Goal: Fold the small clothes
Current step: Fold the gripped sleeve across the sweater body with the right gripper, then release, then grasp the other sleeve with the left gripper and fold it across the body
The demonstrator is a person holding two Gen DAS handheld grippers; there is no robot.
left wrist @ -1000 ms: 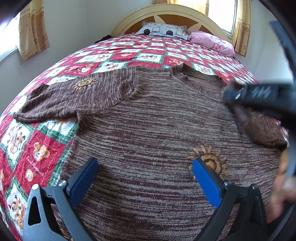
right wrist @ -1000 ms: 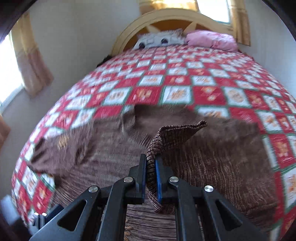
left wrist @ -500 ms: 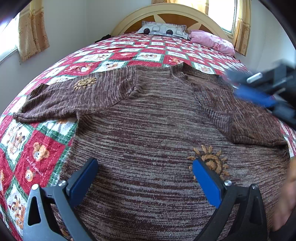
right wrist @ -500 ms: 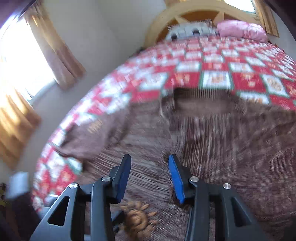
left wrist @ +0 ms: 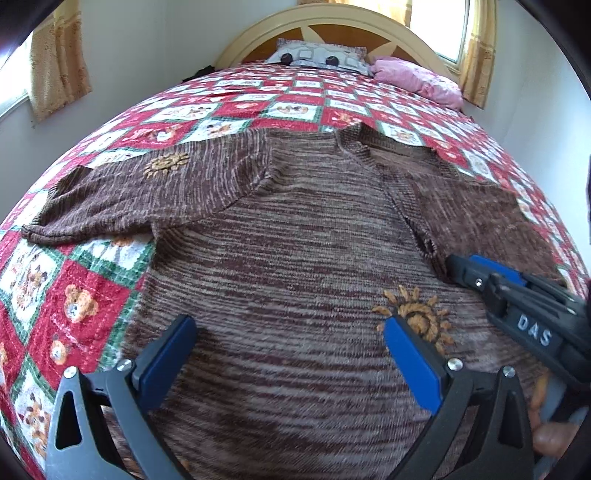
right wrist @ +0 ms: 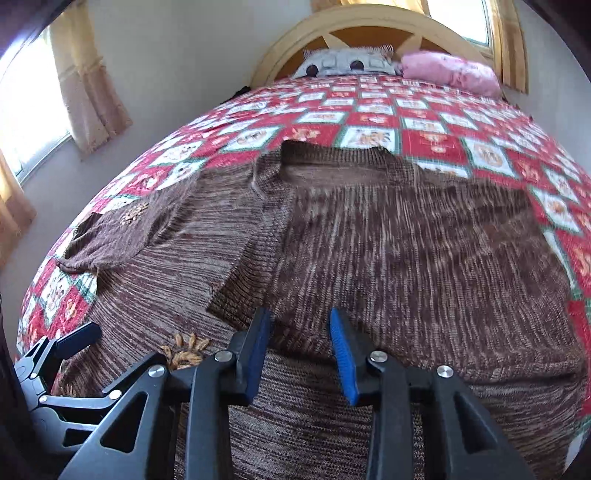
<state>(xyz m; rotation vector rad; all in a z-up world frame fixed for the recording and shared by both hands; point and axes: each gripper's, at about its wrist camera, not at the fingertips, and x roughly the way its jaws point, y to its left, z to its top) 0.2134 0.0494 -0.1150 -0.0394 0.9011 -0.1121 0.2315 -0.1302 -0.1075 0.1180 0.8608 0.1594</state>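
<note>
A brown striped knit sweater [left wrist: 295,240] [right wrist: 166,288] lies flat on the quilted bed. Its left sleeve [left wrist: 129,192] [right wrist: 118,229] is spread out sideways. The right sleeve [left wrist: 461,210] [right wrist: 388,240] lies folded across the chest, cuff toward the middle. My left gripper [left wrist: 288,325] stands wide open just above the lower body, beside an orange sun motif [left wrist: 417,317]; one of its fingers [right wrist: 77,338] shows at the lower left. My right gripper [right wrist: 300,317] [left wrist: 465,264] hovers low over the folded sleeve near the cuff. Its jaws are closing and hold no fabric.
The red, white and green patchwork quilt [left wrist: 74,295] covers the whole bed. A grey pillow [right wrist: 347,64] and a pink pillow [right wrist: 450,72] lie against the arched headboard [left wrist: 332,26]. Curtained windows [right wrist: 33,110] flank the bed. A hand [left wrist: 554,439] shows at the lower right.
My right gripper let go of the sleeve cuff, which now lies flat across the sweater. It swung down and nearer with its jaws apart. The left gripper has not moved.
</note>
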